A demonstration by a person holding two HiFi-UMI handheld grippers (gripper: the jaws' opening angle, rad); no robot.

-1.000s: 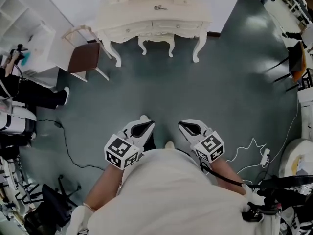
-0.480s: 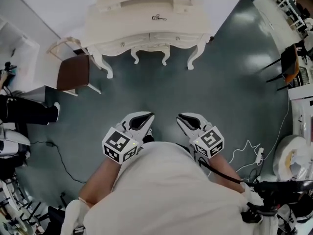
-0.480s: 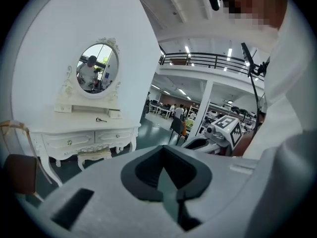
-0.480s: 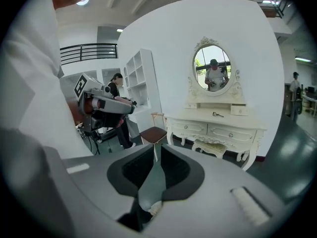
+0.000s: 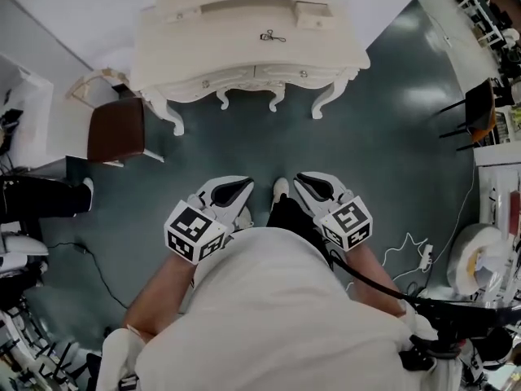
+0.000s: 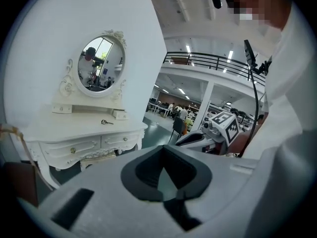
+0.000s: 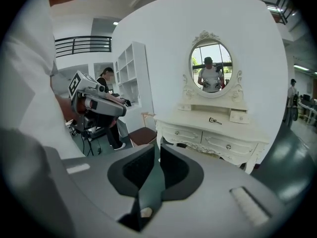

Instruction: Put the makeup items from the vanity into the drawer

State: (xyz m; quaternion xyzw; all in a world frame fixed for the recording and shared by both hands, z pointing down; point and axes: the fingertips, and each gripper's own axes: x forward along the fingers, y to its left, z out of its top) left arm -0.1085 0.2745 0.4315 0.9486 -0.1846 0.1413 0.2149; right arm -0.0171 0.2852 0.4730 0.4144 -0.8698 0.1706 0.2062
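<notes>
Cream-white and carved, the vanity (image 5: 244, 63) stands against the wall at the far side of the teal floor (image 5: 391, 137), with its oval mirror (image 7: 211, 68) above the tabletop. A small dark eyelash curler (image 5: 273, 36) lies alone on the vanity's top, near the middle and towards the back. Just to its right a small upper drawer (image 5: 313, 15) juts forward from the rear shelf. The two knobbed front drawers (image 5: 252, 76) under the vanity's top are pushed in. A chair with a brown seat (image 5: 114, 129) stands off the vanity's left end.

Both grippers are held close to the person's white shirt, well short of the vanity and pointing towards it, one on each side of a white shoe (image 5: 280, 190). The left gripper (image 5: 242, 186) is clenched: in its own view the jaw tips meet and nothing is caught between them. The right gripper (image 5: 303, 181) has just been closing, yet a narrow slit remains between its jaws from root to tip. Only floor and the vanity's legs show through the slit, so it grasps nothing. The curler is well apart from both grippers.
</notes>
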